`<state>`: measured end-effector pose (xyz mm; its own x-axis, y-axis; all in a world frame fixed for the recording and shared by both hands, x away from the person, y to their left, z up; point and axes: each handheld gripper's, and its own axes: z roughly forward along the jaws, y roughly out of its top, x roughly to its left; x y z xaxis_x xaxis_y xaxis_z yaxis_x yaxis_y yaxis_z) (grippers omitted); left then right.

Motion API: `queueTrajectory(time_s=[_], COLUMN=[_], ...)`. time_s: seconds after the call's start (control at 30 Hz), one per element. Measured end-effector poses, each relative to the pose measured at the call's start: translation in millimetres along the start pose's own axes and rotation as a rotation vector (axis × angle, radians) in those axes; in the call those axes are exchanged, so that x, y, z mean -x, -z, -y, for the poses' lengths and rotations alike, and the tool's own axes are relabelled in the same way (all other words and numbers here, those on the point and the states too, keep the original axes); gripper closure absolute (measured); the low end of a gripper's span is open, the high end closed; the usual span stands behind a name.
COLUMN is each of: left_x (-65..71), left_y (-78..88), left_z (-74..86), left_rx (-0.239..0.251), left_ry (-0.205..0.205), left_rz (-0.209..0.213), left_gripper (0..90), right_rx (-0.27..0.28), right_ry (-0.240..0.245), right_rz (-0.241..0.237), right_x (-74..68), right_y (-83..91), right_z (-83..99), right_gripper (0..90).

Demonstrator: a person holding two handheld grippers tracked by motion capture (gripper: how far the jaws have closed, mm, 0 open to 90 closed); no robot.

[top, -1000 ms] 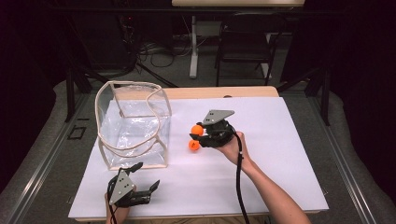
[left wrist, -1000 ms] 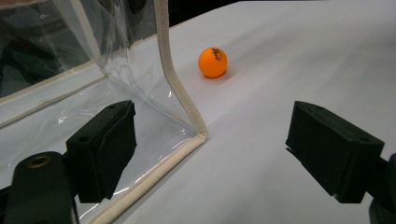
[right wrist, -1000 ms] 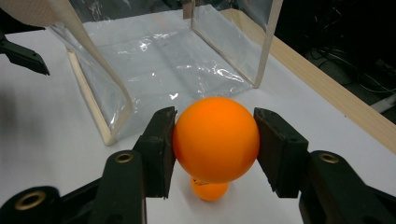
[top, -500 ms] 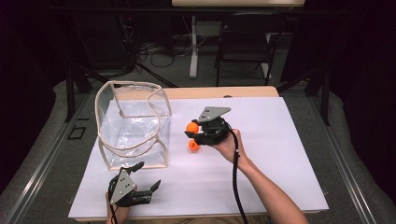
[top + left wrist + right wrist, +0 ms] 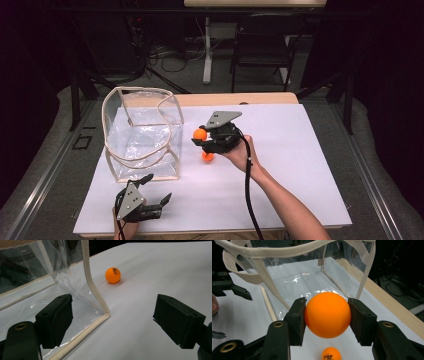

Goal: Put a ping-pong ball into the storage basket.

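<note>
My right gripper (image 5: 327, 315) is clamped on an orange ball (image 5: 327, 314), lifted beside the clear bag (image 5: 142, 132) to clear its rim. A second ball (image 5: 207, 156) waits on the table (image 5: 300, 165). My left gripper (image 5: 150, 197) rests apart near the bag's corner, ready to steady it.
</note>
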<state>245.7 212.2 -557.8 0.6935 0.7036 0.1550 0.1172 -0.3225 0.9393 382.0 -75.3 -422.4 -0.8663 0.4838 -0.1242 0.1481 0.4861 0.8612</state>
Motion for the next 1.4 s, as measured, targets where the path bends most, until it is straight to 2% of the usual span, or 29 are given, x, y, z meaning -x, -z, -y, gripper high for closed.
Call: queueTrajectory(time_s=[0.57,1.07,1.4], left_x=[1.3,2.0,2.1], left_y=[2.1,-0.2,0.1], left_z=[-1.0,-1.3,-0.8], left_rx=[0.008,0.006,0.005], left_ry=[0.000,0.002,0.000], left_rz=[0.003,0.006,0.013], left_gripper=[15.7,15.7,15.7], right_rx=[0.018,0.023,0.026], right_ry=[0.019,0.006,-0.014], right_rz=[-0.017,-0.005,-0.019], right_x=[-5.8,3.0,7.3], right_y=[-1.7,-3.9,-9.2], right_z=[-21.1,-35.3,-39.2], right_gripper=[50.7,50.7,50.7])
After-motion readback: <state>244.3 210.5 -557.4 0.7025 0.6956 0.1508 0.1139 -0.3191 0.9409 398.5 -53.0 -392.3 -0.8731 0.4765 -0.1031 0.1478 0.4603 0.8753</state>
